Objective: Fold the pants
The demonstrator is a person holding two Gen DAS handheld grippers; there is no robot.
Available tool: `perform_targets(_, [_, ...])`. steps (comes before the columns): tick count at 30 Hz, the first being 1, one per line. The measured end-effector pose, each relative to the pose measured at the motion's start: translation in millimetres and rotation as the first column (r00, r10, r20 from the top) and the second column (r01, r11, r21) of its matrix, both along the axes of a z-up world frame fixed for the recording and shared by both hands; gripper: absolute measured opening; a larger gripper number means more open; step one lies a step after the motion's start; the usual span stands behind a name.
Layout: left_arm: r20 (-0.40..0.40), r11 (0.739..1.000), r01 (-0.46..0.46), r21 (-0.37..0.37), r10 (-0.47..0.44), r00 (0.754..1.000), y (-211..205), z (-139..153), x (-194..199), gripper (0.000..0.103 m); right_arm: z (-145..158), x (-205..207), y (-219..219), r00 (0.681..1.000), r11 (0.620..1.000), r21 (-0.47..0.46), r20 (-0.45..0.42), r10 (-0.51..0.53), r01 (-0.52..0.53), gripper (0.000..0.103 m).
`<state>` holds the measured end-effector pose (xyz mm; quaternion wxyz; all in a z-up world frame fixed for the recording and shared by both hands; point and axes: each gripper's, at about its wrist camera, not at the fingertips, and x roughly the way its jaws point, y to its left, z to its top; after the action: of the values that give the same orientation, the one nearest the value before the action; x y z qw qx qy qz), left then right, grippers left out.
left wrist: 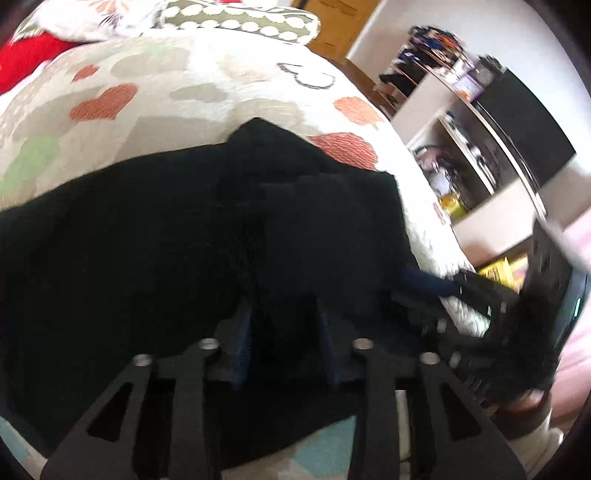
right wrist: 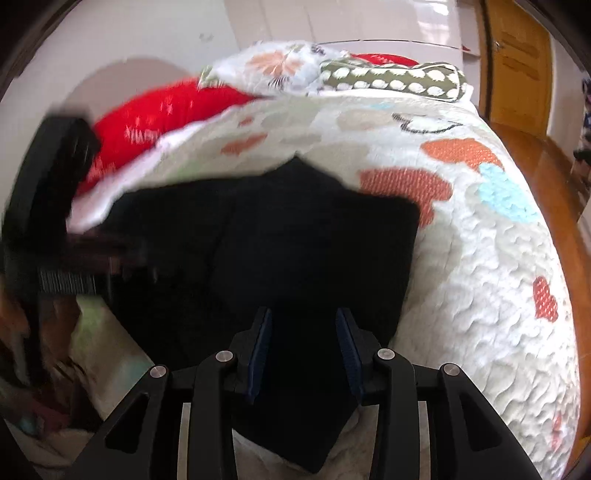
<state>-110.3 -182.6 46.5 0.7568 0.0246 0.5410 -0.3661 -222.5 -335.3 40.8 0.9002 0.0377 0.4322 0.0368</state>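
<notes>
While black pants (right wrist: 280, 236) lie bunched on the heart-print quilt (right wrist: 480, 280), right edge well short of the bed's side, bare quilt beyond, left claw (left wrist: 286, 314) and right claw (right wrist: 304, 332) both spread open over dark cloth, gripping nothing.

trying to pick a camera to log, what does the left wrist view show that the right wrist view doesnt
Only the left wrist view shows the shelving unit with clutter and a dark screen, plus the right tongs at the pants' edge.

Only the right wrist view shows the wooden door, the white wall and the blurred left tongs.

Both show the black pants on the heart-patterned quilt, the red pillow and the dotted pillow.
</notes>
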Motion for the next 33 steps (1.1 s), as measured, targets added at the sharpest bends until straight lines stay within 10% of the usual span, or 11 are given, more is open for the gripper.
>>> perform_targets(19, [0.065, 0.997, -0.071, 0.024, 0.069, 0.995, -2, 0, -3, 0.058, 2, 76, -15, 0.998, 0.996, -0.07, 0.013, -0.061, 0.061, 0.049])
perform_targets(33, [0.082, 0.997, -0.078, 0.014, 0.077, 0.994, -4, -2, -5, 0.063, -1, -29, -2, 0.997, 0.994, -0.072, -0.002, -0.078, 0.078, 0.065])
